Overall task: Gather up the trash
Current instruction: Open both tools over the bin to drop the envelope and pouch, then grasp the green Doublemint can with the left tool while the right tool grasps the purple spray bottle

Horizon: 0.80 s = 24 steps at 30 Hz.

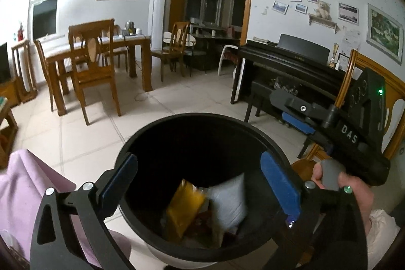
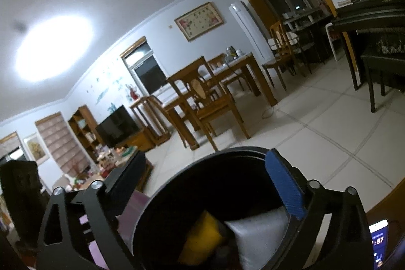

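Observation:
A round black trash bin stands on the tiled floor right below both grippers. Inside it lie a yellow packet and a grey-white packet, blurred. My left gripper is open and empty, its blue pads over the bin's mouth. My right gripper shows in the left wrist view to the right of the bin, held in a hand, fingers apart. In the right wrist view my right gripper is open and empty above the bin, with the yellow packet and grey-white packet below.
A pink cloth lies left of the bin. A wooden dining table with chairs stands further back, a black piano to the right, a wooden chair behind my right gripper. A low cluttered table stands left.

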Each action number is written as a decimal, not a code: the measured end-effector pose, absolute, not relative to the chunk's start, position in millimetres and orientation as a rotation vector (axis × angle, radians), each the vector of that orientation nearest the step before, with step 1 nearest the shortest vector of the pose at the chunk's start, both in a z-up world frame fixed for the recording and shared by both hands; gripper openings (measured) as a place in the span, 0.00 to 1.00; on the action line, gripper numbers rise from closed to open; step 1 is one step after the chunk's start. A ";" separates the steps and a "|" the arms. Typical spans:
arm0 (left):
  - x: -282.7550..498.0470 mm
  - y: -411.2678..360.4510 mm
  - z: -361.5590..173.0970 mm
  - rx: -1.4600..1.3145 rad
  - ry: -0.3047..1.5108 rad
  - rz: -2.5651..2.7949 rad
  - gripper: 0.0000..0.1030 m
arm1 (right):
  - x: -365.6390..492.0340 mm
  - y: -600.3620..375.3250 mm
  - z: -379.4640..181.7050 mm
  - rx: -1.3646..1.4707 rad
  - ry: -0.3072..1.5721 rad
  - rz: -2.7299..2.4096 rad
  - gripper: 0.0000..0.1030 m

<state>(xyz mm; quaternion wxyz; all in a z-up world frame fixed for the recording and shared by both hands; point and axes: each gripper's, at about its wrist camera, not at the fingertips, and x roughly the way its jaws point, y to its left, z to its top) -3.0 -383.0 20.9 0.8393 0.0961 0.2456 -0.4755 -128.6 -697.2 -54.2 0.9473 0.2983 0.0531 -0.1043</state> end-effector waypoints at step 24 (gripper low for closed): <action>45.9 -149.7 32.5 0.127 0.560 -0.586 0.94 | -57.0 -520.7 -14.7 0.413 0.310 0.115 0.89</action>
